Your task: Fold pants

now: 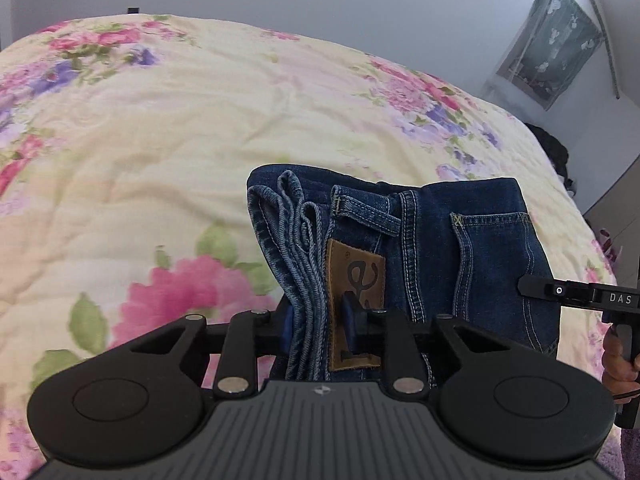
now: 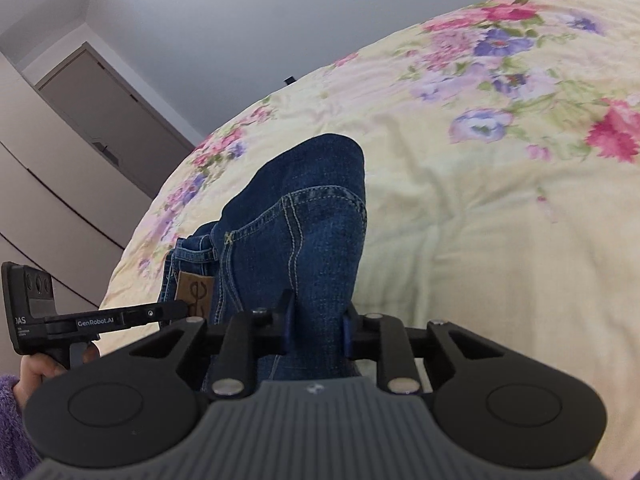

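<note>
A pair of dark blue jeans (image 1: 432, 240) lies folded into a thick bundle on the floral quilt, with a brown leather patch (image 1: 354, 280) and a back pocket showing. My left gripper (image 1: 318, 322) is shut on the jeans at the stacked hems and waistband by the patch. My right gripper (image 2: 316, 326) is shut on the jeans (image 2: 304, 216) at the pocket side of the bundle. Each view shows the other gripper beside the denim: the right one at the far right (image 1: 568, 296), the left one at the far left (image 2: 104, 322).
The bed is covered by a cream quilt with pink and purple flowers (image 1: 160, 128). A grey wall and a hanging curtain (image 1: 552, 40) stand behind it. Pale wardrobe doors (image 2: 80, 128) are off the bed's side. A dark object (image 1: 554, 152) lies at the bed's far right edge.
</note>
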Motion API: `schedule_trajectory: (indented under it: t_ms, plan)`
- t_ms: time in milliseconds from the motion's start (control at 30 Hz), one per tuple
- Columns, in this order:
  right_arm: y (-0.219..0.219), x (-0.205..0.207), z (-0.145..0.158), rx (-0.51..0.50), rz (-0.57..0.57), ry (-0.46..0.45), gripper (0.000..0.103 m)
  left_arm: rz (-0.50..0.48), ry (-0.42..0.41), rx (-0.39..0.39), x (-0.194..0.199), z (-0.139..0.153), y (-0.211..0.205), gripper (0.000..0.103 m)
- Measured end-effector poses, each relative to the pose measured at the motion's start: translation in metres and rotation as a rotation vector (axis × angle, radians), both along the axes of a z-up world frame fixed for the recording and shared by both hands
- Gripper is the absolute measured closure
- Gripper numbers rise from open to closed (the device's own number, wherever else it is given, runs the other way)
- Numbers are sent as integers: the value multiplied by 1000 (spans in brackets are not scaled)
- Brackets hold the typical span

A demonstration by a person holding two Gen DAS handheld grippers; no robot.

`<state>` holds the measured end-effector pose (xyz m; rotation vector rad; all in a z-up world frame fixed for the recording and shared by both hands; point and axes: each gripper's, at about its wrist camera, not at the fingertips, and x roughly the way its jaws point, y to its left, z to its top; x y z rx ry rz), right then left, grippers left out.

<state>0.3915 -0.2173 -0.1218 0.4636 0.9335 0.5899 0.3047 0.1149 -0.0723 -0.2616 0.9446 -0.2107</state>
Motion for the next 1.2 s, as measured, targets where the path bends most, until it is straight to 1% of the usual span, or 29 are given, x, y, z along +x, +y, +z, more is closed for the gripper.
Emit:
schedule_trajectory:
  t_ms: [133, 200, 300, 400, 500, 600, 667, 733, 767, 833, 867, 967, 1000, 1033, 1200]
  plan:
    - [59, 3, -13, 45, 55, 29, 85, 65, 16, 28, -9, -3, 47, 76]
    - [83, 6, -18, 50, 75, 38, 85, 94, 28, 20, -9, -9, 64, 76]
    - [108, 15, -27, 40, 90, 52, 85, 109, 48, -6, -6, -27, 80, 76]
    - [119, 23, -41, 10, 84, 77, 85, 114, 52, -28, -2, -48, 86, 76]
    - [117, 28, -60, -29, 60, 112, 84, 124, 58, -34, 3, -66, 89, 75]
    - [116, 34, -77, -56, 26, 146, 81, 124, 59, -36, 4, -73, 90, 72]
    - [118, 33, -81, -80, 21, 144, 79, 120, 55, -37, 3, -74, 91, 70]
    - [122, 32, -81, -107, 22, 135, 76, 127, 54, -30, 2, -72, 90, 68]
    - [123, 32, -79, -122, 22, 129, 76, 129, 51, -16, 1, -70, 88, 65]
    - [128, 28, -70, -176, 28, 102, 70, 129, 48, 30, -1, -64, 83, 59]
    - [132, 25, -65, -224, 34, 75, 68, 124, 42, 58, -3, -60, 80, 59]
    - [140, 12, -46, -369, 50, -54, 61, 101, 8, 157, -14, -44, 70, 58]
    - [141, 7, -41, -405, 52, -89, 57, 88, -7, 177, -19, -37, 67, 58]
    - [140, 2, -34, -427, 57, -117, 56, 80, -23, 197, -24, -29, 65, 57]
    - [128, -27, 2, -415, 60, -181, 53, 53, -110, 280, -48, 15, 55, 54]
